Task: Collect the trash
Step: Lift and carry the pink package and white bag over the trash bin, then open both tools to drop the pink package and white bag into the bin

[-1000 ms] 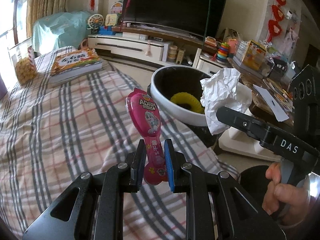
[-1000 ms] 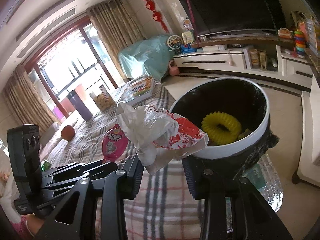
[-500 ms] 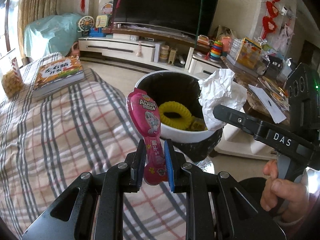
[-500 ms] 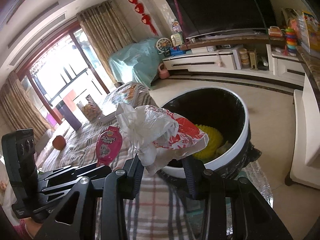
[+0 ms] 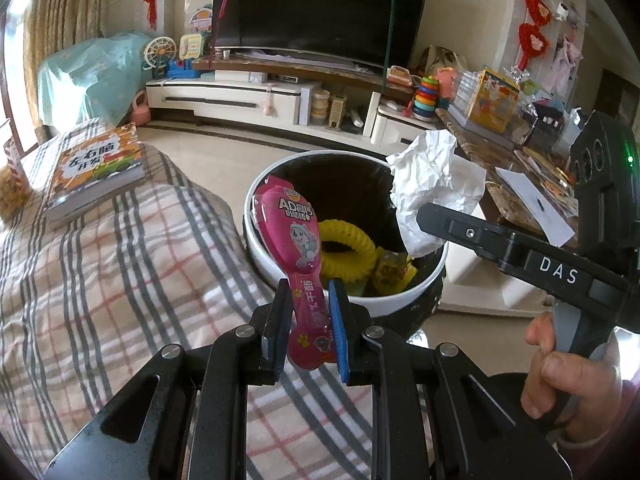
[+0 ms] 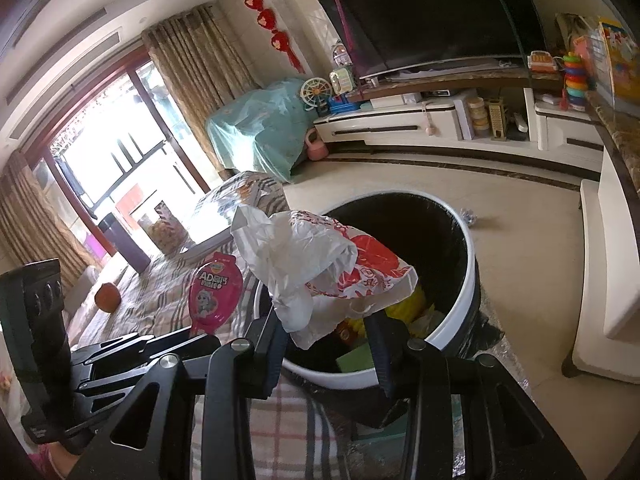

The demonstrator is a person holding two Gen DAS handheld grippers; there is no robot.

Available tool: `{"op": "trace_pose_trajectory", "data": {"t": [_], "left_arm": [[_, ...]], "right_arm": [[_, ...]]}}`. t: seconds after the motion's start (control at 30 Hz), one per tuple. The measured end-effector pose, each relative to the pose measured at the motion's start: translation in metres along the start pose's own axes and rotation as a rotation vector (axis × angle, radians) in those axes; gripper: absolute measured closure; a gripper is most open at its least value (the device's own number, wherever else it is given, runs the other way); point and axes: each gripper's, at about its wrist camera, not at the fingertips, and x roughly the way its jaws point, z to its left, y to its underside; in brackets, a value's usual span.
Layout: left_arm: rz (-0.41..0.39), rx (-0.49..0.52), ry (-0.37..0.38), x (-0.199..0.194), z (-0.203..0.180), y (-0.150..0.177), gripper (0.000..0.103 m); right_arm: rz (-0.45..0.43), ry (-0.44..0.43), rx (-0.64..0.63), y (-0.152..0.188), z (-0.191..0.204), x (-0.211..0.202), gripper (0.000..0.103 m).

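Note:
My left gripper [image 5: 307, 326] is shut on a pink spoon-shaped candy package [image 5: 296, 240], held upright at the near rim of the white trash bin [image 5: 404, 302]. The bin has a black liner and holds a yellow ring [image 5: 352, 250] and wrappers. My right gripper [image 6: 326, 344] is shut on a crumpled white and red plastic bag [image 6: 320, 264], held over the bin's [image 6: 468, 292] near side. The bag [image 5: 432, 184] and the right gripper [image 5: 432, 212] also show in the left wrist view, over the bin's right rim. The pink package [image 6: 216, 292] shows in the right wrist view.
A plaid cloth [image 5: 112, 280] covers the surface to the left of the bin, with a children's book [image 5: 96, 168] on it. An orange [image 6: 107, 297] lies farther back. A TV stand [image 5: 256, 96] and a cluttered side table [image 5: 520, 152] lie beyond.
Both grippers have moved forward toward the bin with their loads. The bin now sits closer and lower in both views, and more of its contents show.

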Motion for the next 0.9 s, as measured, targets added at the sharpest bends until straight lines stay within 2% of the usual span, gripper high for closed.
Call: {"op": "trace_pose_trajectory", "data": {"t": [0.9], "left_arm": [[0.041, 0.027, -0.011, 0.036, -0.007, -0.028, 0.086]], "right_arm": [[0.058, 0.03, 0.001, -0.019, -0.015, 0.026, 0.063]]}}
